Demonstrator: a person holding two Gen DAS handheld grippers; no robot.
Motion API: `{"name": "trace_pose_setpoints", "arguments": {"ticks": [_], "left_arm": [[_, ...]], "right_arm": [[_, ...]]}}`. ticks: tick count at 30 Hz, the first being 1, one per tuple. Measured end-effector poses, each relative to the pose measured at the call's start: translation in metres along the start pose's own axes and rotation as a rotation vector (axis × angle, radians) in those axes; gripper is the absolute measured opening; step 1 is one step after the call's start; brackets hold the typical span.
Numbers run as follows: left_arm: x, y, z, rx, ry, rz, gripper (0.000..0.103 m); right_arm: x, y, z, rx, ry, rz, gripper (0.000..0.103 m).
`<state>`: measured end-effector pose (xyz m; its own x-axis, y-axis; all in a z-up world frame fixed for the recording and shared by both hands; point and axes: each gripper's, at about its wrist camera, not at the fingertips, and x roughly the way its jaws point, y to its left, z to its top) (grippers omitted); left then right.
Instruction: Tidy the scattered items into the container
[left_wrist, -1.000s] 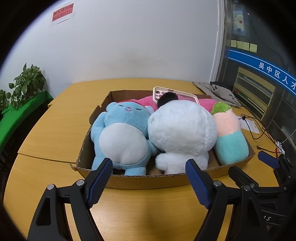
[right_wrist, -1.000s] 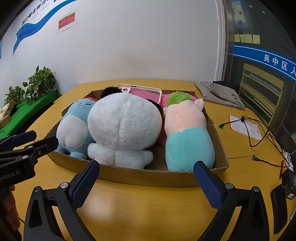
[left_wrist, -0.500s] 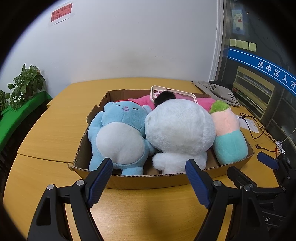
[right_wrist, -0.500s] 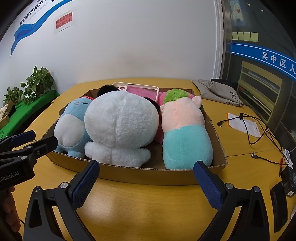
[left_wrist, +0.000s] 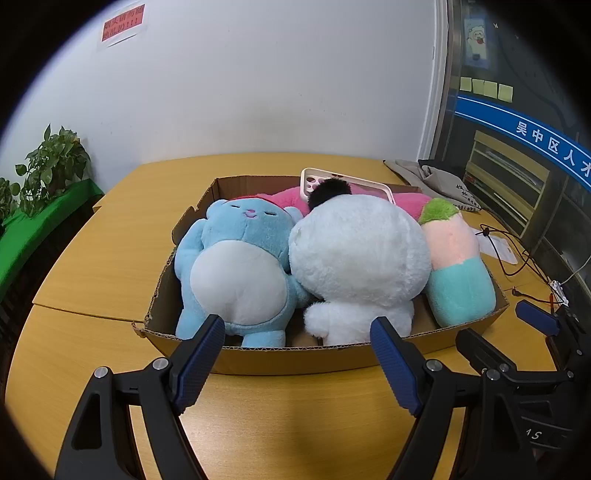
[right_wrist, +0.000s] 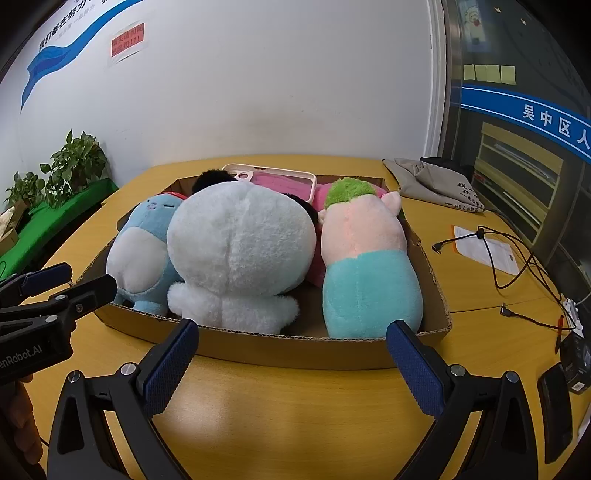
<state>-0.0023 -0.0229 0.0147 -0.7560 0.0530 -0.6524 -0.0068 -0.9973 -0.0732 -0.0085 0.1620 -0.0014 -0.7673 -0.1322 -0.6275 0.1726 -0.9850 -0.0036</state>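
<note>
Since the plushies (left_wrist: 354, 258) all sit in the box (right_wrist: 295, 350), we keep both grippers, left (left_wrist: 297, 360) and right (right_wrist: 291, 363), spread and empty, clear of it.

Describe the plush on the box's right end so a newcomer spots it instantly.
On the wooden table sits a cardboard box packed with plush toys. Rightmost, beside the big white plush, lies the pig plush: the only one with a green tuft, peach top and teal bottom.

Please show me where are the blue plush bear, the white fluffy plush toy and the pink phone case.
blue plush bear with white belly (left_wrist: 240, 280), left wrist view, on its white belly.
white fluffy plush toy (right_wrist: 240, 243), right wrist view, on its round back.
pink phone case (right_wrist: 273, 181), right wrist view, on its inner face.
</note>
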Motion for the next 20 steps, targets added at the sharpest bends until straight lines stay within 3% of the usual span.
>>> {"name": "trace_pose_setpoints", "arguments": {"ticks": [15,20], "left_arm": [[-0.0019,-0.0043,-0.0050,-0.024,0.014,-0.037,0.081],[-0.0057,-0.0039,-0.0083,-0.025,-0.010,0.056,0.081]], "right_arm": [[0.0008,0.0020,0.0007,-0.020,-0.006,-0.010,0.103],[0.0019,0.0013,-0.0002,-0.025,0.000,-0.011,0.103]]}}
